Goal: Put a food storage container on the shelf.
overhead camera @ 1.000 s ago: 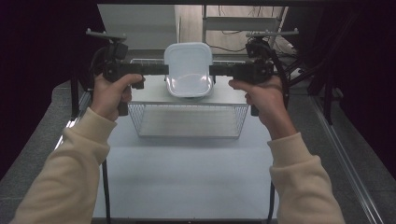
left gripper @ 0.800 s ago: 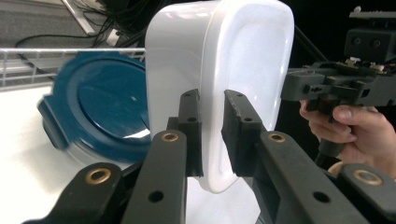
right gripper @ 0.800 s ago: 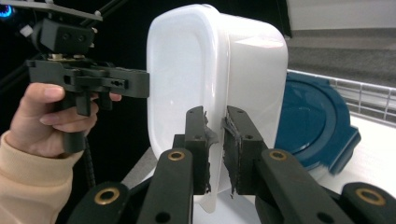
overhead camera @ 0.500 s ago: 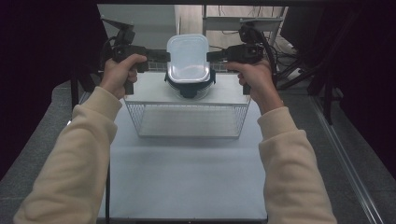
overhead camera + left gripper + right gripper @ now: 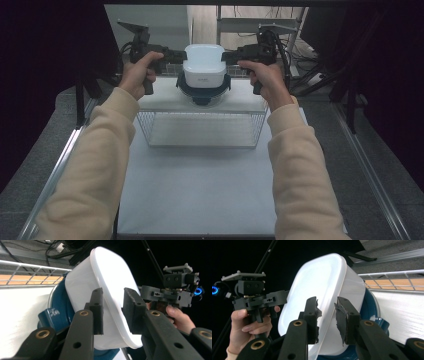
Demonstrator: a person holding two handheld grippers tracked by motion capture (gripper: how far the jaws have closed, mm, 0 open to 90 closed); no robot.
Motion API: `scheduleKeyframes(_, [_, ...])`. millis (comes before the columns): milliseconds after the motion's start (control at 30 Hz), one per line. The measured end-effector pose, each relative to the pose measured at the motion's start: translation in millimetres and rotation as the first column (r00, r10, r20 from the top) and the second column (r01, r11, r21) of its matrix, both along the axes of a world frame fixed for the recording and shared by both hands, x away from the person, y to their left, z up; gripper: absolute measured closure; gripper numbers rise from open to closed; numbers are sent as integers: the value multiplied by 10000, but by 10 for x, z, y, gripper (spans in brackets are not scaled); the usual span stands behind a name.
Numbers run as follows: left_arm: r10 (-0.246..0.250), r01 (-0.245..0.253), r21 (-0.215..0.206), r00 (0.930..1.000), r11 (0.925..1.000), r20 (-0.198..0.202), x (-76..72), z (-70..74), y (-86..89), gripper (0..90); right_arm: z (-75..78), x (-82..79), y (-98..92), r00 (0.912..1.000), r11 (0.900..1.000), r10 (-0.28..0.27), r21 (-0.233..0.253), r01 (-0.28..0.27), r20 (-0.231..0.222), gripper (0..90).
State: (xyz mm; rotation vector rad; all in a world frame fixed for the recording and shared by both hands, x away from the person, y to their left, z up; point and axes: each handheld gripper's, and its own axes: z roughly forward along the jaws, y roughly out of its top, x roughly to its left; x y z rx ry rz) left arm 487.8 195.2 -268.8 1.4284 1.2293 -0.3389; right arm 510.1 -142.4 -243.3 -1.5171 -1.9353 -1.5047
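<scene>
The white container (image 5: 203,65) sits upside down on the blue-rimmed bowl (image 5: 202,91), on top of the wire basket (image 5: 200,130) at the far side of the bench (image 5: 200,190). The left gripper (image 5: 113,312) and right gripper (image 5: 326,317) each pinch its rim, fingers nearly closed. I think the placing step is underway; next, both should release gently.

Blue bowl (image 5: 202,91) half-hidden under white container (image 5: 203,66)

White rounded-rectangular plastic container (image 5: 204,66): upside down, stacked upon the bowl.
Dark blue round bowl (image 5: 202,92): upright beneath it.
</scene>
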Motion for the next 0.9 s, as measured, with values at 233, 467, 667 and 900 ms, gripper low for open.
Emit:
scheduleKeyframes(233, [651,-780,850,9874,9933,1445,-234,122,25,383,89,-184,-40,9899,9993,-383,69,377,1363,472])
scheduleKeyframes(467, [121,-1055,2595,9412,9600,3377,-1106,47,89,242,81,-980,-335,9057,9959,559,-883,-205,4202,338])
scheduleKeyframes(667, [-229,-1120,3135,9177,9430,3967,-1852,-468,194,207,-336,-1624,-603,8543,9796,1056,-2012,-12,5090,258])
scheduleKeyframes(900, [-521,-1031,4061,9339,9080,3538,-2325,-1246,187,197,-984,-2138,-857,8504,9674,1265,-2531,81,5107,229])
